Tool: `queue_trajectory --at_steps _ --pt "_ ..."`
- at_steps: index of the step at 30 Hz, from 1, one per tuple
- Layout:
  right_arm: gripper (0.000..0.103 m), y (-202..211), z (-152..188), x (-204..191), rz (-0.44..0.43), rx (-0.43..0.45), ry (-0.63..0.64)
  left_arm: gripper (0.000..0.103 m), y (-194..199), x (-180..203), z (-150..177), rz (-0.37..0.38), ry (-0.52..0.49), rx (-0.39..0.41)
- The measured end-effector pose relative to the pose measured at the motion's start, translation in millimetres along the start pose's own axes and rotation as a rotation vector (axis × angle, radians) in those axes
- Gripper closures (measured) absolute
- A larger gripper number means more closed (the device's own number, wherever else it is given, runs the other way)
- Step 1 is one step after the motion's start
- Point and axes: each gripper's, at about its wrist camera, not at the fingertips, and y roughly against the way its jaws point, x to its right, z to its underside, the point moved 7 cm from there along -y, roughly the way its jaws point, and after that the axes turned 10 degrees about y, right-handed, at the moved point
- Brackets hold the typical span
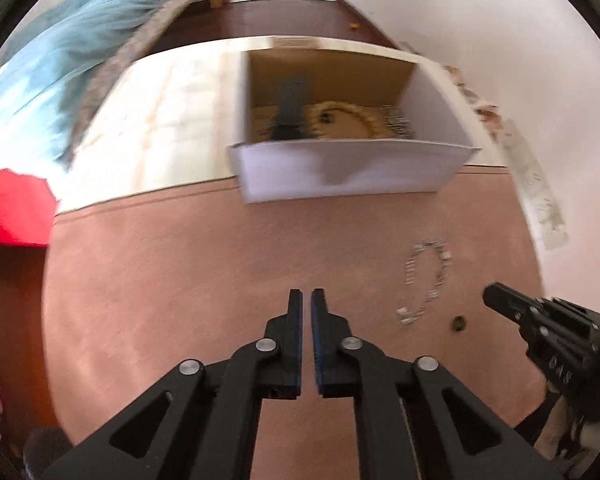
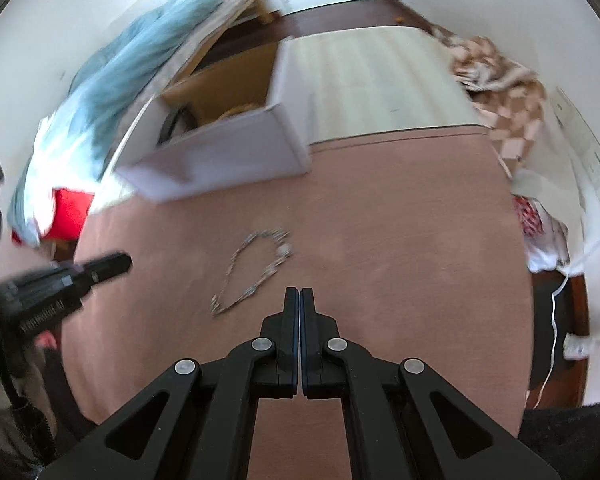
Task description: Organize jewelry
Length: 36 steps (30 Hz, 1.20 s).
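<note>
nearby, a silver necklace (image 1: 426,282) lies on pink cloth (image 1: 220,280) before a white box (image 1: 348,172).

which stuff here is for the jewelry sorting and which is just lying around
For the job: silver necklace on the pink mat; white box holding a gold necklace; small dark piece.

Lying about: blue cloth, red cloth, checked fabric.

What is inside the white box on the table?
Inside the white box: a gold beaded necklace, a dark comb-like item and something silvery. Its front wall hides the nearest part of the floor.
</note>
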Motion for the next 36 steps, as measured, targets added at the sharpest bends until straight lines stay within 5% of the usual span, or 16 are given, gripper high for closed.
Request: queue_trajectory --at_steps 7,9,11,14,18,23,25,26,32,36 --pt "0.102 -17.4 12.4 -26.6 0.066 -0.047 0.118 0.097 -12.7 -36.6 16.0 -0.174 0.029 -0.019" --pt "0.101 -17.7 14.6 -29.1 0.090 -0.041 0.134 0.085 -17.6 -40.9 19.3 -0.189 0.039 -0.026" --pt "0.101 -17.2 13.9 -29.9 0.106 -0.043 0.138 0.002 -21.2 -43.7 21.0 -0.199 0.042 -0.029" --pt "0.092 -14.2 13.2 -30.2 0.097 -0.033 0.125 0.000 -20.0 -46.3 21.0 -0.184 0.056 -0.017" --pt "0.059 -12.9 13.2 -31.1 0.079 -0.019 0.129 0.000 -19.9 -47.7 20.5 -0.186 0.068 -0.013" --pt "0.060 -19.8 19.7 -36.4 0.148 -0.007 0.176 0.000 -19.7 -48.9 23.0 -0.199 0.075 -0.001" --pt "0.073 -20.6 20.8 -37.5 0.200 0.013 0.205 0.000 -19.4 -48.1 25.8 -0.203 0.079 -0.001" --pt "0.090 -20.4 20.9 -37.8 0.201 0.028 0.211 0.000 -19.9 -48.6 27.6 -0.205 0.081 -0.004" --pt "0.090 -8.1 15.1 -27.7 0.163 0.066 0.130 0.000 -19.9 -43.7 29.1 -0.167 0.087 -0.013" --pt "0.090 9.9 6.3 -4.6 0.150 0.100 0.021 0.000 -12.9 -13.9 20.6 -0.072 0.067 0.017"
